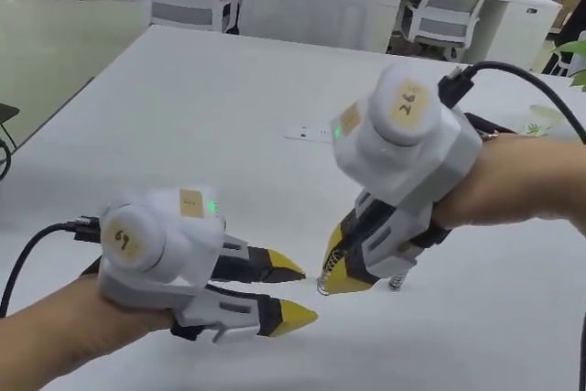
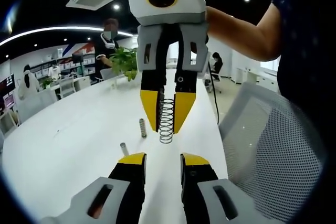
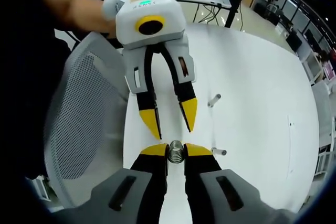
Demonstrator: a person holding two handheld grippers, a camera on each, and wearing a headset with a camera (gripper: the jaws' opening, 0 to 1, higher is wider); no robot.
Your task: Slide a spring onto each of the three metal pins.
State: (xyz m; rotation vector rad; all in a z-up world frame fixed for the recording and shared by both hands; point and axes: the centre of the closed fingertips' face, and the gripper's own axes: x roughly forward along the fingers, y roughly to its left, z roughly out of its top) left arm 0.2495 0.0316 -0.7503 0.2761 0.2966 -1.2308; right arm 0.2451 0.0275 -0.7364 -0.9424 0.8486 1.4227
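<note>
Far left, my left tongs (image 1: 298, 292) hover low over the white worktop (image 1: 183, 107), released, with a clear gap between the yellow tips and nothing in it. Moving right, my right tongs (image 1: 331, 283) point steeply down, clenched on the spring (image 2: 166, 121), which hangs upright between the tips just above the worktop. Right beside them stands 1 sleeved pin (image 2: 142, 128) wrapped in coils, and 1 bare pin (image 2: 124, 148) stands nearby.

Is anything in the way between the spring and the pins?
Nothing visible. Just bare white table lies between the coiled metal spring in the right hand-held gripper and the nearest short metal pin.
</note>
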